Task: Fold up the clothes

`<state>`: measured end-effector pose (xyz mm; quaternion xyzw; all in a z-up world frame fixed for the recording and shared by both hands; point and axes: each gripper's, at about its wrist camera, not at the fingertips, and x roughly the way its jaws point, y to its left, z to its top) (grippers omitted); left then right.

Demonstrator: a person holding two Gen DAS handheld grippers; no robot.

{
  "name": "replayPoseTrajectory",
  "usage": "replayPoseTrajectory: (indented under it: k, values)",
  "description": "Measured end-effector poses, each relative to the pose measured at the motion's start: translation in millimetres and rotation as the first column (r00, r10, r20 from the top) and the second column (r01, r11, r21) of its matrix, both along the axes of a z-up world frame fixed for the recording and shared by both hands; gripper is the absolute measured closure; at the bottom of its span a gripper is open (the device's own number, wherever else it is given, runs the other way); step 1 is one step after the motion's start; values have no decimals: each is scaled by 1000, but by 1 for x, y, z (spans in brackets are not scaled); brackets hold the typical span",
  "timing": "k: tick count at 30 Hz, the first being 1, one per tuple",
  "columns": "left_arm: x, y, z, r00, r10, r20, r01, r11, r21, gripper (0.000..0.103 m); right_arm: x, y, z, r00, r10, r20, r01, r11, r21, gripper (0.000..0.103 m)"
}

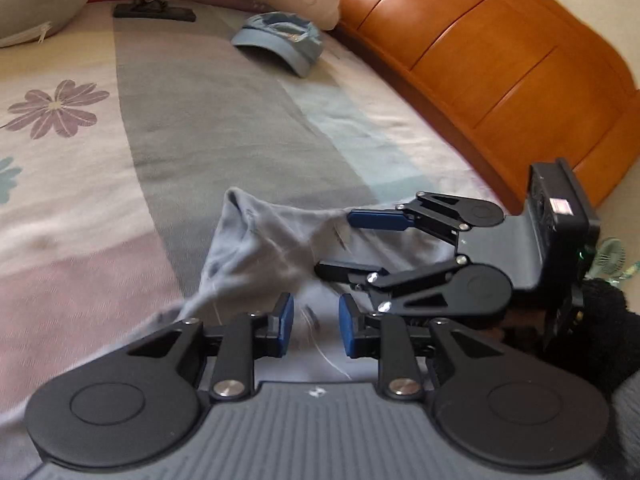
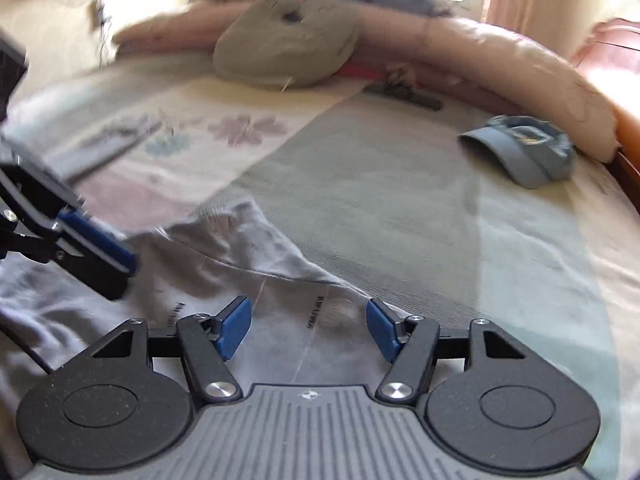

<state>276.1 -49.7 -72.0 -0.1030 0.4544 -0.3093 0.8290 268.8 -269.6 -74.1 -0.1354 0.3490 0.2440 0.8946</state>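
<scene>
A light grey garment [image 1: 276, 248] lies crumpled on the bed; it also shows in the right wrist view [image 2: 240, 264], with printed text near its edge. My left gripper [image 1: 315, 326] is open, its blue pads [image 1: 285, 322] just above the cloth, nothing between them. My right gripper [image 2: 308, 328] is open wide over the garment's edge. In the left wrist view the right gripper [image 1: 336, 244] comes in from the right, jaws apart over the cloth. In the right wrist view the left gripper's fingers [image 2: 100, 250] show at the left, over the garment.
A blue-grey cap [image 1: 280, 42] lies far on the bed [image 1: 200, 120], also in the right wrist view [image 2: 524, 152]. Pillows [image 2: 280, 48] and a rolled quilt [image 2: 520, 64] line the far side. A wooden headboard [image 1: 480, 48] runs along the right. A dark flat object [image 1: 154, 12] lies near the pillows.
</scene>
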Motion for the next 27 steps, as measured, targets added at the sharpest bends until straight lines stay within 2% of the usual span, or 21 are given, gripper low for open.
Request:
replayPoseTrajectory:
  k: [1,2,5,6,11,13,14,16,17,19,22,23,26,27]
  values:
    - [6,1,-6,999,49,-12,-49,999,12,81,5,2,-5,1000,5,1,-5,1000,-14,32]
    - [12,7,-11,995,98,-35,-98,995,-3,87,7,-1,-5,1000,-2,-5,2,1000,-6,32]
    - [14,20,-9,981,163,-101,-169,984,-55,85,3,-13,5,999,-40,-15,40,999,-1,32]
    - [12,21,-5,981,161,-106,-168,983,-68,80,-1,-17,9,998,-55,-15,54,998,-6,32]
    - [10,-3,17,999,47,4,-46,992,-119,68,-35,-44,18,994,-108,-27,109,994,22,30]
    - [20,-13,12,997,69,26,-67,994,-89,67,-41,-52,12,989,-145,-40,147,988,40,30]
    - [25,-16,7,994,105,31,-103,994,-41,66,-43,-56,9,984,-170,-47,172,984,47,30]
    - [32,-17,-3,981,188,46,-191,977,96,74,-43,-65,5,973,-223,-65,228,971,70,30]
    - [32,-14,-4,975,216,43,-220,970,105,75,-45,-69,5,967,-247,-66,252,964,80,30]
    - [29,-6,5,968,249,31,-250,967,45,75,-47,-76,8,958,-279,-60,284,954,95,30]
    - [17,-12,27,974,199,105,-198,980,-16,71,-46,-77,20,967,-254,-22,254,960,115,29]
    - [15,-15,32,979,170,116,-167,985,-36,69,-43,-74,22,972,-234,-9,233,965,123,24]
    - [18,-27,22,994,96,59,-91,992,-89,66,-25,-68,15,982,-186,-19,187,974,128,22]
    - [20,-30,15,994,108,33,-106,993,-58,66,-18,-68,9,980,-194,-43,198,973,116,22]
